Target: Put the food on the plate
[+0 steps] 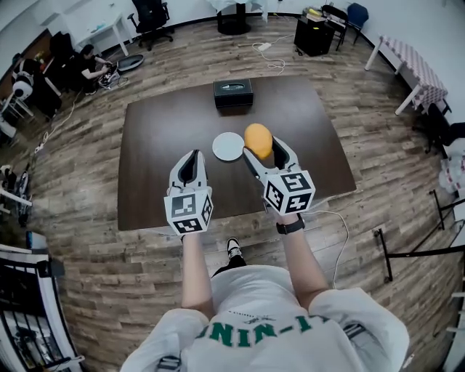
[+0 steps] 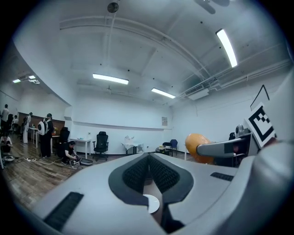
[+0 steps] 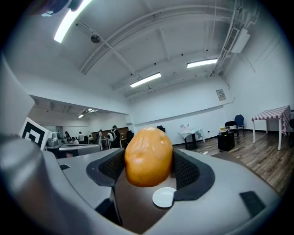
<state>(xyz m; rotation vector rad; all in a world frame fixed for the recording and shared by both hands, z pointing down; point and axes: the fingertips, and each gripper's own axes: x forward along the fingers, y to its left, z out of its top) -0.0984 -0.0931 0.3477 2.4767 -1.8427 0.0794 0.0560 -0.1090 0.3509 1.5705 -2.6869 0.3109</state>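
My right gripper (image 1: 264, 148) (image 3: 148, 161) is shut on an orange, egg-shaped piece of food (image 1: 258, 137) (image 3: 148, 156), held level above the dark brown table (image 1: 160, 174). A small white plate (image 1: 227, 146) (image 3: 164, 197) lies on the table just left of the food and below it. The left gripper (image 1: 191, 166) (image 2: 148, 161) hovers to the plate's near left, its jaws together with nothing between them. The left gripper view shows the plate (image 2: 151, 203) below its tips and the food (image 2: 196, 146) off to the right.
A black box (image 1: 233, 93) sits at the table's far edge. Office chairs (image 1: 150, 18) and a seated person (image 1: 91, 65) are at the back left. A black cabinet (image 1: 314, 34) and a checkered-cloth table (image 1: 418, 69) stand at the back right.
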